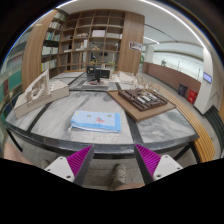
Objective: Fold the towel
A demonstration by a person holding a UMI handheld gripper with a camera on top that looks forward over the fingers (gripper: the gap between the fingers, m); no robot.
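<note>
One folded pale-blue towel (97,121) lies on the counter (50,115), just beyond the hand-held gripper (114,158), whose fingers stand apart, grasping nothing.

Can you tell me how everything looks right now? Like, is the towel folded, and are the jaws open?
towel: folded flat on the table, nothing touching it
gripper: jaws open, empty, held back from the towel
table: holding the towel
wooden tray: resting on the table beyond the towel, with things on it
bookshelf: filled with items
</note>
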